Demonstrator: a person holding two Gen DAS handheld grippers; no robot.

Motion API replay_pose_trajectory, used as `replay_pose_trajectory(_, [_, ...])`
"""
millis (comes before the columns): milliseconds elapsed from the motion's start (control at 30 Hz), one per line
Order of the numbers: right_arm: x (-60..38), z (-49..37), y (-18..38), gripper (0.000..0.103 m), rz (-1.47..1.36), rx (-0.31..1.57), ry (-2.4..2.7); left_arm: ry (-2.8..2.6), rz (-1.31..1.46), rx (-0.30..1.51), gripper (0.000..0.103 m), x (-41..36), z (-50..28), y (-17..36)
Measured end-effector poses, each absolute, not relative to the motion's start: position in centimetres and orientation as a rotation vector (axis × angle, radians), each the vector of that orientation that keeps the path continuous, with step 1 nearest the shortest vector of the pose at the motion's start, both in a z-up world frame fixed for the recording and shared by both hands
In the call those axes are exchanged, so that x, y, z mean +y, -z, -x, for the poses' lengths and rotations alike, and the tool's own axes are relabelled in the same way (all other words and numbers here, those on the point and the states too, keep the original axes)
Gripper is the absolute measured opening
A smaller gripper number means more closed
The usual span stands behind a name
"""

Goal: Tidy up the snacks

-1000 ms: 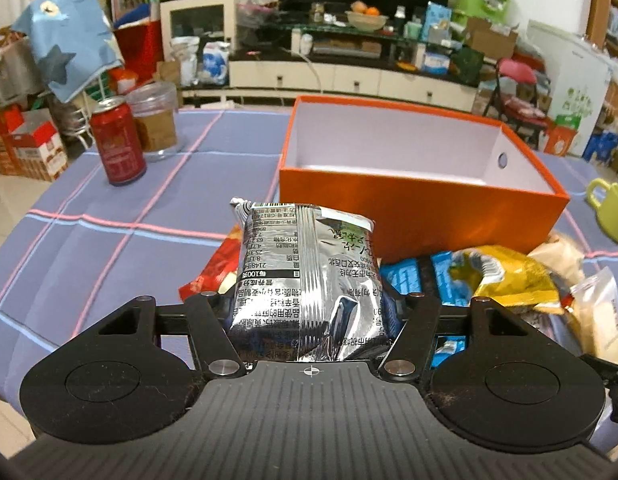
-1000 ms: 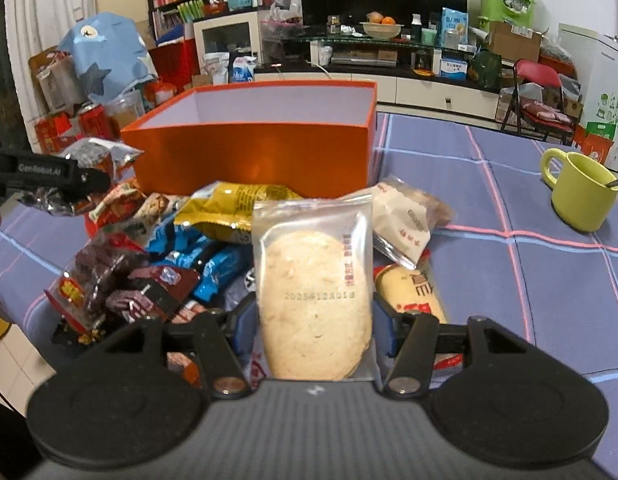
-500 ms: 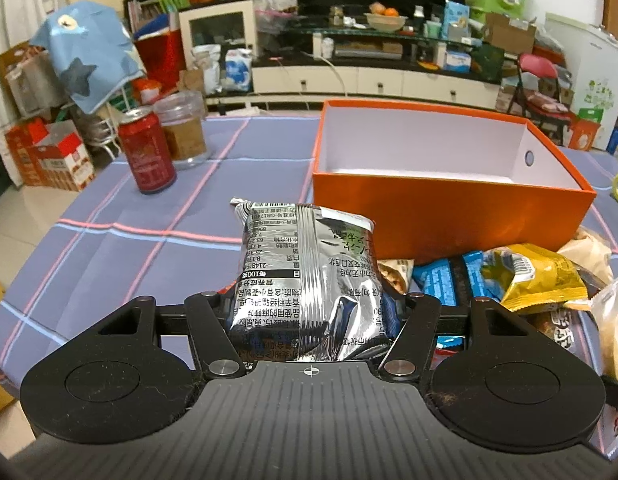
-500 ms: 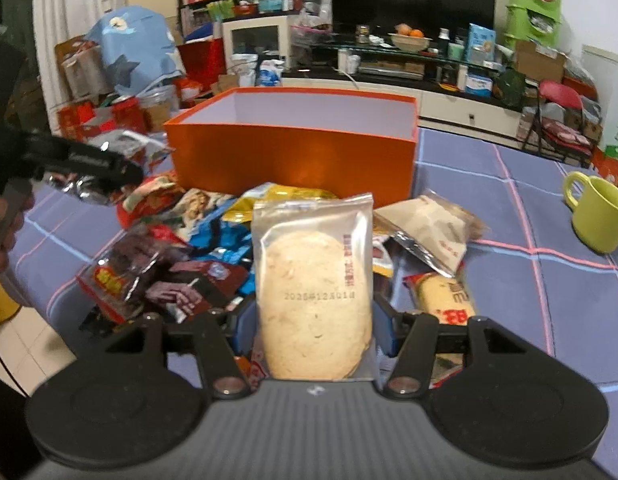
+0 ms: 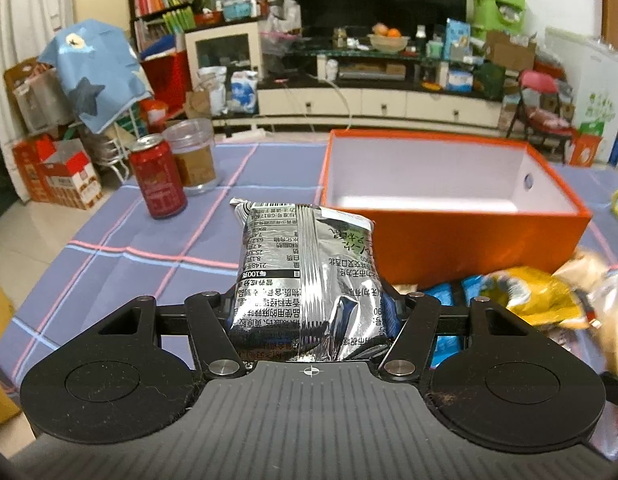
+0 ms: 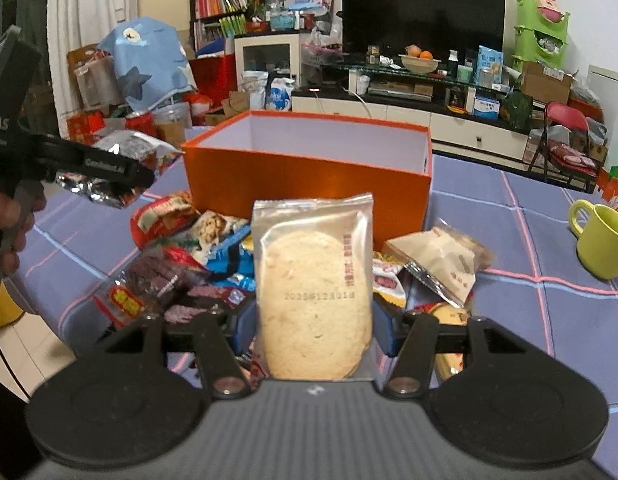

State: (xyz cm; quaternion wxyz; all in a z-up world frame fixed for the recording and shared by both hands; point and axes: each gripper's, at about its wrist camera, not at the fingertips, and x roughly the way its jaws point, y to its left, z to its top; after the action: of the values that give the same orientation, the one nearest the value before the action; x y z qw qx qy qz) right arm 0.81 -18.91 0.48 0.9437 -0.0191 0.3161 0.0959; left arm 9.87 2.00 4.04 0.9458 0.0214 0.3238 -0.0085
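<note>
My left gripper (image 5: 309, 312) is shut on a silver foil snack bag (image 5: 305, 276), held upright above the table just in front of the open orange box (image 5: 449, 236). From the right wrist view that same left gripper (image 6: 109, 168) shows at the far left with the silver bag (image 6: 125, 148) in it. My right gripper (image 6: 314, 328) is shut on a clear packet holding a round pale cracker (image 6: 313, 300), above a pile of loose snack packs (image 6: 189, 264). The orange box (image 6: 309, 176) stands behind the pile, its white inside bare.
A red can (image 5: 159, 176) and a clear jar (image 5: 193, 156) stand at the table's far left. A green mug (image 6: 603, 240) sits at the right. More snack packs (image 5: 525, 296) lie at the box's near side. Beyond the purple checked tablecloth (image 5: 109, 248) is a cluttered room.
The left gripper with the silver bag has swung left, so the orange box now sits further right in its view. The right gripper has lifted slightly with the cracker packet.
</note>
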Motion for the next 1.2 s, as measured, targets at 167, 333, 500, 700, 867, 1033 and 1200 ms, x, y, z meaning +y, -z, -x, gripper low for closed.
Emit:
replay_pose_trajectory(167, [-19.2, -2.5, -2.6, 0.058, -0.001, 0.598, -0.194, 0.072, 0.007, 0.621, 0.038, 1.9, -10.7, -6.6])
replay_pose_trajectory(333, [-20.0, -9.0, -4.7, 0.058, -0.05, 0.553, -0.163, 0.108, 0.018, 0.593, 0.038, -0.2, -16.3, -8.2])
replay_pose_trajectory(500, [-20.5, -17.9, -5.0, 0.058, -0.098, 0.577, -0.125, 0.122, 0.004, 0.676, 0.038, -2.9, -23.6, -6.3])
replay_pose_trajectory(700, [-21.0, -22.6, -2.7, 0.07, -0.125, 0.673, -0.082, 0.151, 0.001, 0.728, 0.065, -2.9, -25.6, -4.9])
replay_pose_trajectory(867, [-23.5, -17.9, -4.2, 0.072, -0.169, 0.583, -0.099, 0.165, 0.067, 0.684, 0.066, 0.6, -21.2, -6.2])
replay_pose_trajectory(1033, [-26.7, -8.7, -4.0, 0.084, -0.076, 0.495, -0.077, 0.138, 0.084, 0.712, 0.071, 3.3, -14.3, -4.7])
replay_pose_trajectory(1200, [-28.9, -3.3, -0.6, 0.084, 0.133, 0.521, -0.046, 0.085, 0.154, 0.746, 0.071, 3.6, -8.4, -1.7])
